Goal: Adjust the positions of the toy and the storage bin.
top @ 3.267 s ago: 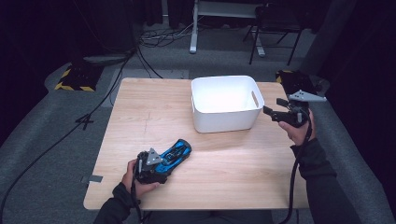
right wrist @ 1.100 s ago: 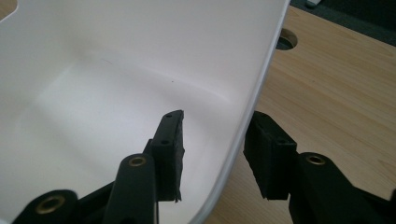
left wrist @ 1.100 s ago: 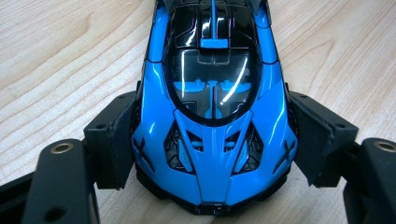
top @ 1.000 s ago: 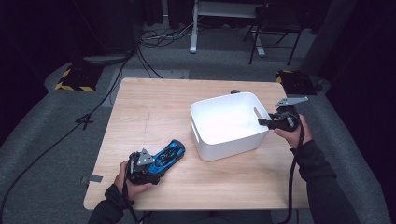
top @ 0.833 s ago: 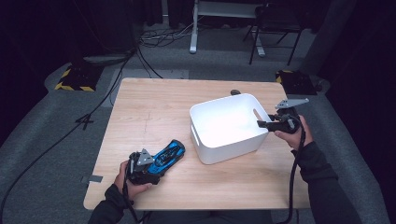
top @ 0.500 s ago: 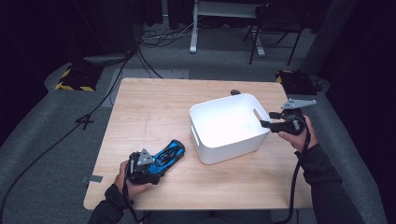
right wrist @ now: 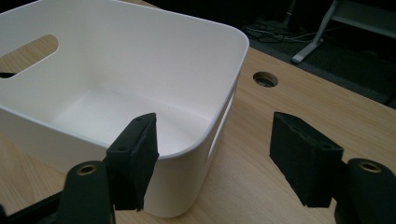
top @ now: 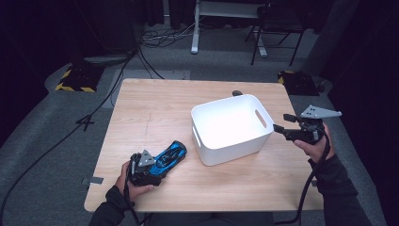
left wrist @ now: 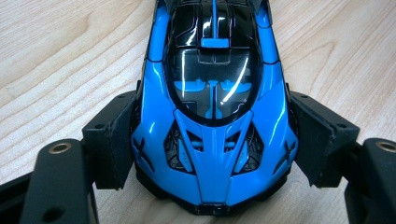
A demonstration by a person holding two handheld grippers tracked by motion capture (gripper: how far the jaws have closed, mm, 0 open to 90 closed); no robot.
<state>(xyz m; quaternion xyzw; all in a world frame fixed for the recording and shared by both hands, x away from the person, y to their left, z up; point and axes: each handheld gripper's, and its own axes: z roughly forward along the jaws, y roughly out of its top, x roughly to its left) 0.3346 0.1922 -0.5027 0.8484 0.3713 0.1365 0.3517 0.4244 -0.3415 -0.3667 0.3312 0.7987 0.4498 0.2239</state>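
Car [left wrist: 212, 112] sits on the surface [top: 155, 108] near its front-left corner, nose toward us, and our left gripper [top: 141, 169] pinches it: in the left gripper view one of the fingers [left wrist: 116, 135] presses each flank just behind the front wheels, so the blue-and-black body fills the gap between them. The car lies flat on the wood, its tail pointing toward the bin [top: 230, 128].

Our right gripper [right wrist: 212, 163] hangs just off the bin's right side, at the right edge of the surface. Its fingers have just been opening and now stand spread, with nothing pressed between them. In the right gripper view the left finger [right wrist: 135, 154] overlaps the bin's near corner rim, while the right finger is over bare wood, apart from the wall. The white bin stands upright mid-right on the surface, well apart from the car. A round hole [right wrist: 265, 79] in the wood lies just behind the bin.
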